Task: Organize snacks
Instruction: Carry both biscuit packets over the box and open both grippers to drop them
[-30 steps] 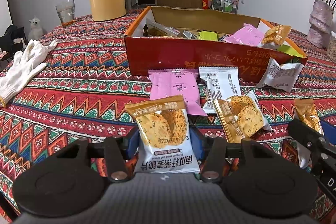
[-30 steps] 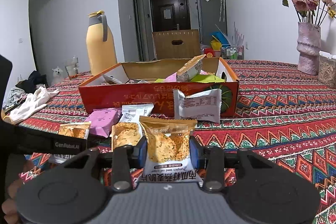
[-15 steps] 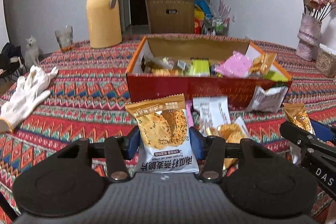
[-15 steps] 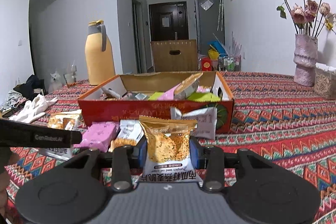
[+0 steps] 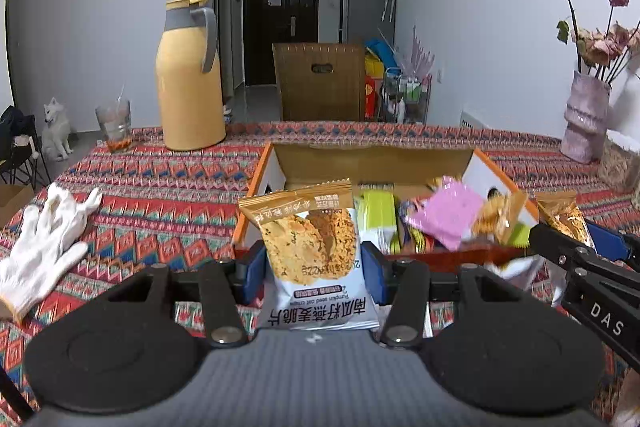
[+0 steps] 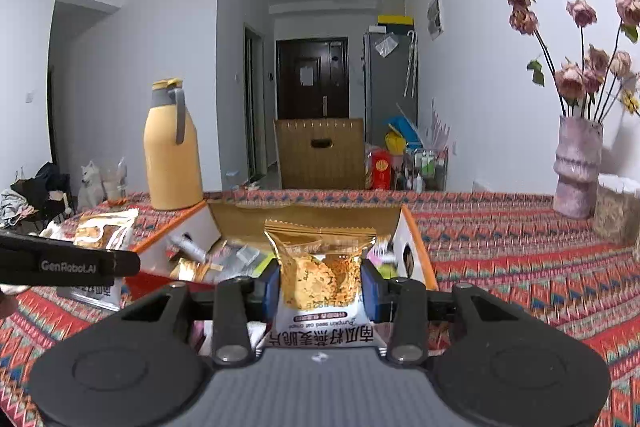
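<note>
My left gripper [image 5: 314,267] is shut on an oat-crisp snack packet [image 5: 312,247] with a gold top and white bottom, held upright above the table in front of the open orange cardboard box [image 5: 260,183]. My right gripper [image 6: 322,285] is shut on a like packet [image 6: 320,271], also lifted before the box [image 6: 412,239]. In the left wrist view the right gripper [image 5: 576,247] with its packet [image 5: 560,215] shows at the right edge. Inside the box lie several snacks, among them a pink one [image 5: 448,217] and a green one [image 5: 378,215].
A yellow thermos jug [image 5: 190,79] and a glass [image 5: 114,125] stand at the back left of the patterned tablecloth [image 5: 160,195]. A white glove [image 5: 44,243] lies at the left. A vase of dried flowers [image 6: 578,167] stands at the right. A white packet [image 5: 516,271] leans on the box front.
Both grippers have risen with their packets and tilted up, so the loose snacks on the cloth before the box have dropped out of sight and the box interior now lies just ahead.
</note>
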### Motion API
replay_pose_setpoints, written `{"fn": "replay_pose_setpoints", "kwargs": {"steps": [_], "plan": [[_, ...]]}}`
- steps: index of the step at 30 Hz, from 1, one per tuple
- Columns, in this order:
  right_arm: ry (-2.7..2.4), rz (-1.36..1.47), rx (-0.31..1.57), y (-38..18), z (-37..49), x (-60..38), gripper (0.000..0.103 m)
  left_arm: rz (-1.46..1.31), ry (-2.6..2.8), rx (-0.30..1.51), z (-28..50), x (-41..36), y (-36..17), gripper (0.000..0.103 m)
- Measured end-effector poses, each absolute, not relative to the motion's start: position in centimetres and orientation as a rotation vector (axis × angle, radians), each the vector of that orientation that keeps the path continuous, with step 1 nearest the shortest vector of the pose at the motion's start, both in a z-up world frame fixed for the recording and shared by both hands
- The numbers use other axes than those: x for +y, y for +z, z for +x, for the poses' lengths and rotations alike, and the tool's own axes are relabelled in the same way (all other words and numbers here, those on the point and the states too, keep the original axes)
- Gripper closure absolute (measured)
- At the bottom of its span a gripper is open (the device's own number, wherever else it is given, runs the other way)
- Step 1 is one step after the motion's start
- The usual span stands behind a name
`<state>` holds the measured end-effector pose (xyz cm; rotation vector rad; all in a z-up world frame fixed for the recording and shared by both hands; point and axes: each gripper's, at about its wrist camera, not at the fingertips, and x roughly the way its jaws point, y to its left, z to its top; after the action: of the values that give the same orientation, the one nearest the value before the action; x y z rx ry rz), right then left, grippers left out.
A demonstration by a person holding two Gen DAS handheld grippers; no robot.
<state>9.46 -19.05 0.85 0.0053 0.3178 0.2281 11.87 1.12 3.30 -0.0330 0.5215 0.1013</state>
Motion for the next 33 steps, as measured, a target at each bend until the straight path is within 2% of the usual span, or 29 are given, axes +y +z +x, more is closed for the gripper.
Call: {"fn": "replay_pose_setpoints", "kwargs": {"steps": [20, 33], "plan": [[0.200, -0.017, 0.302, 3.0, 21.0, -16.9, 0.063, -0.028, 0.115, 0.457, 21.4, 0.6, 5.6, 0.052], [0.201, -0.031, 0.359, -0.1, 23.7, -16.2, 0.063, -0.048, 0.177, 0.497, 25.4, 2.0, 1.8, 0.052]]}}
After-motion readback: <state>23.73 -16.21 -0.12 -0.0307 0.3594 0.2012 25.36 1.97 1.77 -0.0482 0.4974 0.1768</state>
